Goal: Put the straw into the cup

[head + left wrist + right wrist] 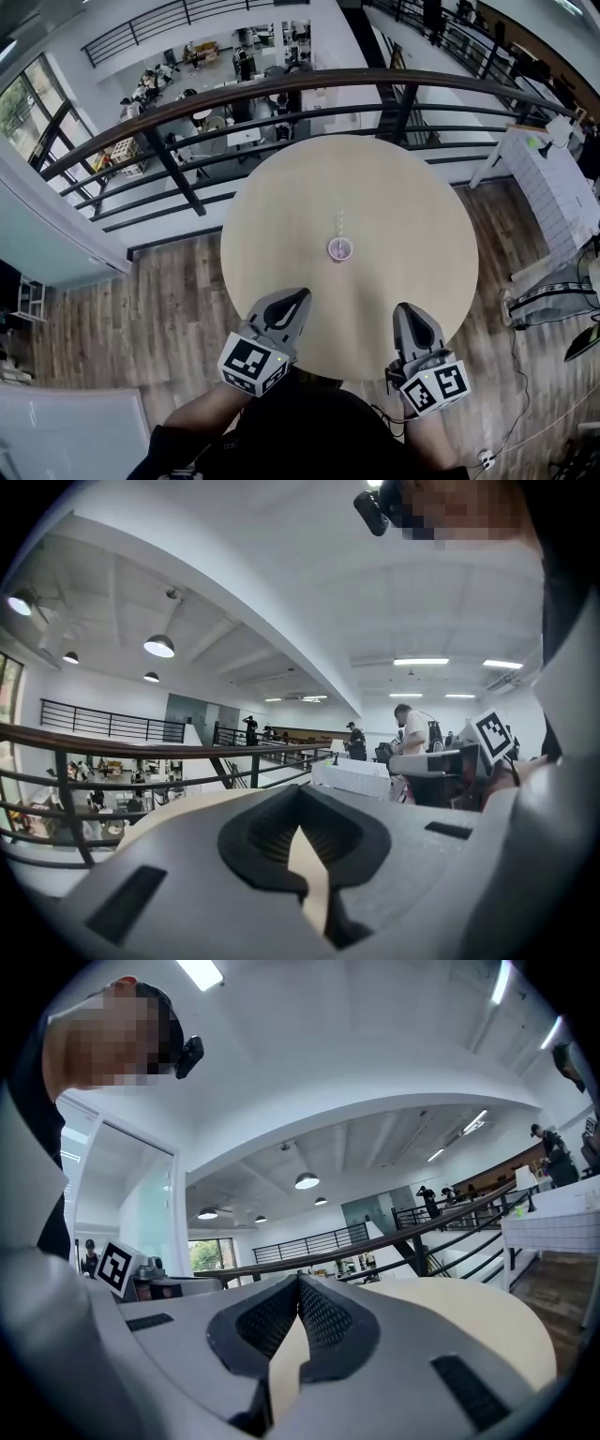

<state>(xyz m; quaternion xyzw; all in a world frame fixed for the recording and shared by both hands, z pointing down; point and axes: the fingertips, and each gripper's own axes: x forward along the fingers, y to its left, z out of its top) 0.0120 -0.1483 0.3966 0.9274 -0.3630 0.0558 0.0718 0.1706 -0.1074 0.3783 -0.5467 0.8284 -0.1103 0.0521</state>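
Note:
A small cup with a purple rim stands near the middle of the round wooden table. A thin pale straw shows as a short line just beyond the cup, on its far side. I cannot tell whether it touches the cup. My left gripper rests over the table's near edge, shut and holding nothing. My right gripper is level with it to the right, also shut and holding nothing. In the left gripper view the jaw tips meet. The right gripper view shows its tips meeting too. Neither gripper view shows cup or straw.
A dark metal railing curves behind the table, with a drop to a lower floor beyond it. A white table stands at the right. Cables and a power strip lie on the wooden floor at the right.

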